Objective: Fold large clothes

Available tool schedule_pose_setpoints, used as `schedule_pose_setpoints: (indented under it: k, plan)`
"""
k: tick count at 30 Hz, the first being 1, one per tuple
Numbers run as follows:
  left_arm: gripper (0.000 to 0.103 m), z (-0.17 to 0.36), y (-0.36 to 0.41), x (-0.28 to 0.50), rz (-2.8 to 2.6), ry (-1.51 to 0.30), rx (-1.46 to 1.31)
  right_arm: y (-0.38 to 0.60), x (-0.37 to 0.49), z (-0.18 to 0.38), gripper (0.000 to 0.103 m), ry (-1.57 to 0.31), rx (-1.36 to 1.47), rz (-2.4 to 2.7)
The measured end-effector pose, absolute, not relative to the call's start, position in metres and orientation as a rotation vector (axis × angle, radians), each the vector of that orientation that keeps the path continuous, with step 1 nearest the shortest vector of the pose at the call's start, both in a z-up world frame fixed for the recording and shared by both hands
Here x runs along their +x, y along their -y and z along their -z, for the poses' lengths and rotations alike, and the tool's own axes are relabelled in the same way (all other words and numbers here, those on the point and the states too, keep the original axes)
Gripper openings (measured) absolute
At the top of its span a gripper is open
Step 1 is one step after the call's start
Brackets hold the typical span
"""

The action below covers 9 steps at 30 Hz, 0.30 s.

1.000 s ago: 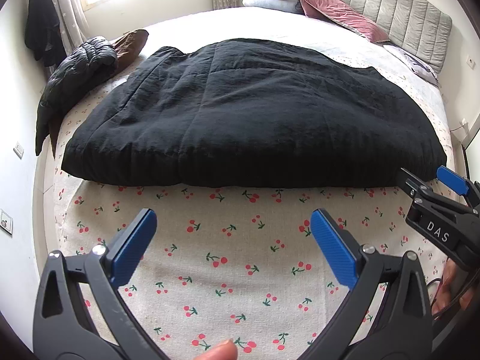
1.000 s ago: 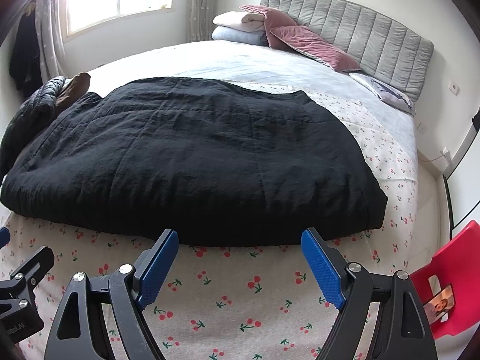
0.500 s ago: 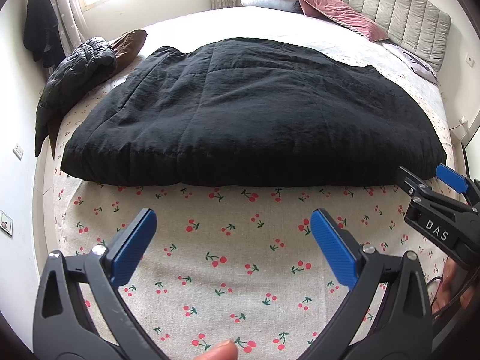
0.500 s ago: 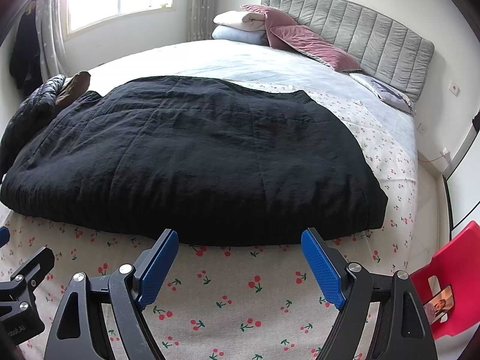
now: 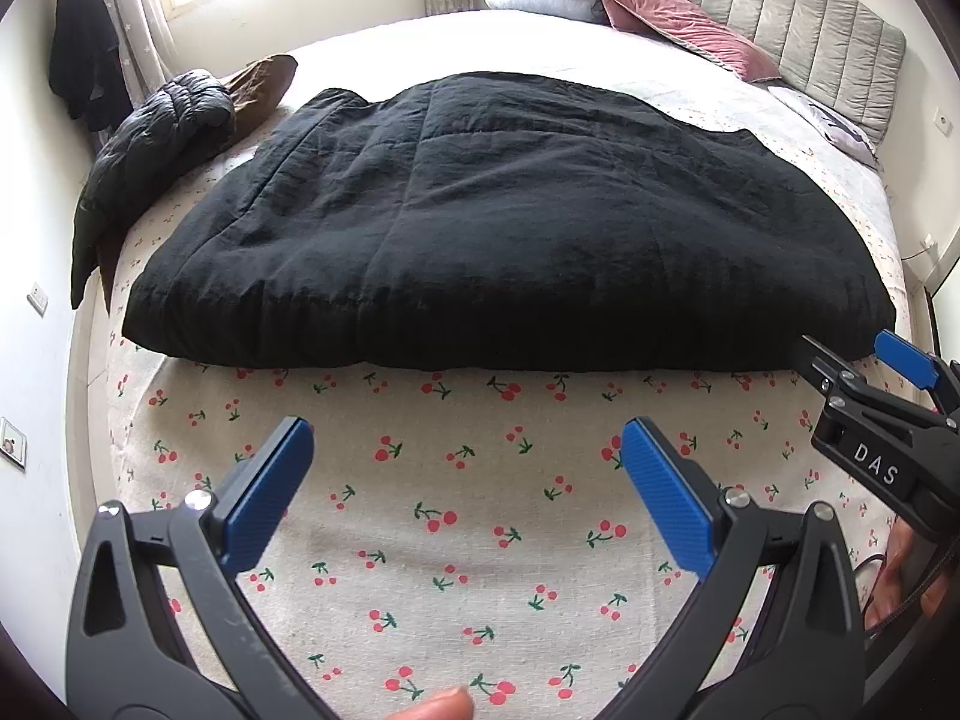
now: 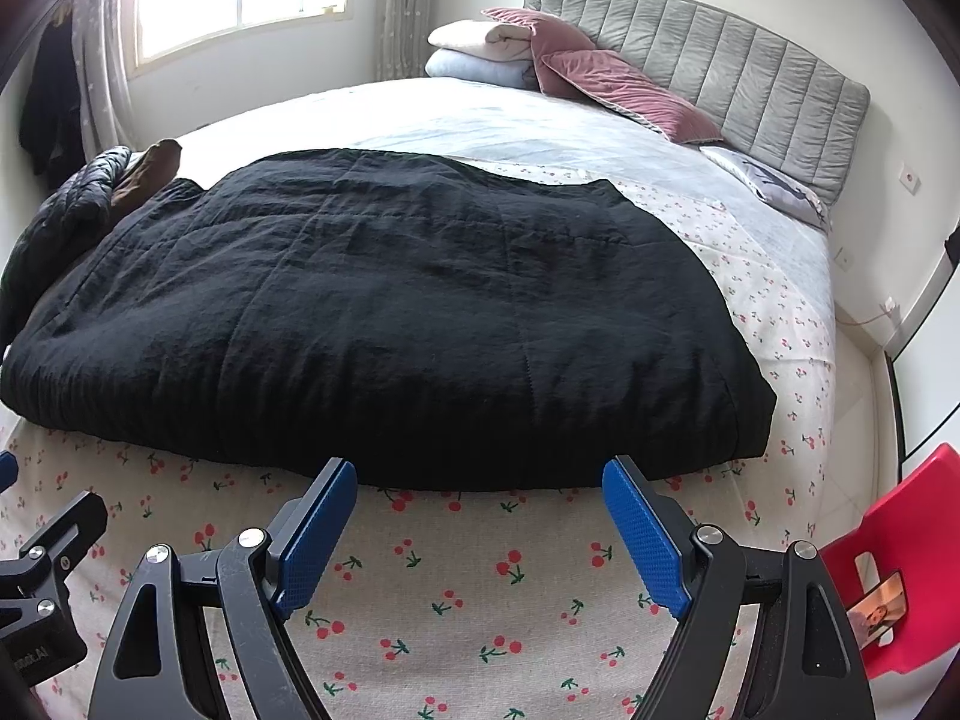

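A large black padded garment (image 5: 498, 222) lies spread flat across the cherry-print sheet (image 5: 456, 510); it also shows in the right wrist view (image 6: 372, 324). My left gripper (image 5: 468, 456) is open and empty, hovering over the sheet short of the garment's near edge. My right gripper (image 6: 474, 492) is open and empty, its blue pads (image 6: 636, 516) close to the near edge, toward the garment's right end. The right gripper also shows at the right edge of the left wrist view (image 5: 870, 384).
A black puffer jacket (image 5: 156, 138) and a brown item (image 5: 258, 87) lie at the bed's far left. Pillows (image 6: 576, 78) and folded bedding (image 6: 480, 51) sit by the grey headboard (image 6: 720, 72). A red chair (image 6: 900, 546) stands at right beside the bed.
Both grippers have edged slightly forward toward the garment's near edge. Both stay open and the garment has not moved.
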State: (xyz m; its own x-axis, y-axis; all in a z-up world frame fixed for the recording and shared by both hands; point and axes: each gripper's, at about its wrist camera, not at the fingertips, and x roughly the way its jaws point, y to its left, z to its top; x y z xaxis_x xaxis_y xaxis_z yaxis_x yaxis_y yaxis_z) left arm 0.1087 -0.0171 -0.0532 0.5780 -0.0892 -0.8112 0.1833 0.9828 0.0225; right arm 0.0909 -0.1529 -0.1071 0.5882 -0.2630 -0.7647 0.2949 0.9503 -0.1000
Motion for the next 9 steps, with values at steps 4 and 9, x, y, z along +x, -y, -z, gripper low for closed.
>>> schedule_pose_setpoints:
  k: [4, 9]
  plan:
    - [0.102, 0.0537, 0.0156, 0.1091, 0.16, -0.947, 0.107, 0.1527, 0.0912, 0.1086, 0.085, -0.889, 0.036, 0.321]
    - [0.102, 0.0559, 0.015, 0.1109, 0.173, -0.955, 0.099, 0.1533, 0.093, 0.1123, 0.085, -0.912, 0.054, 0.292]
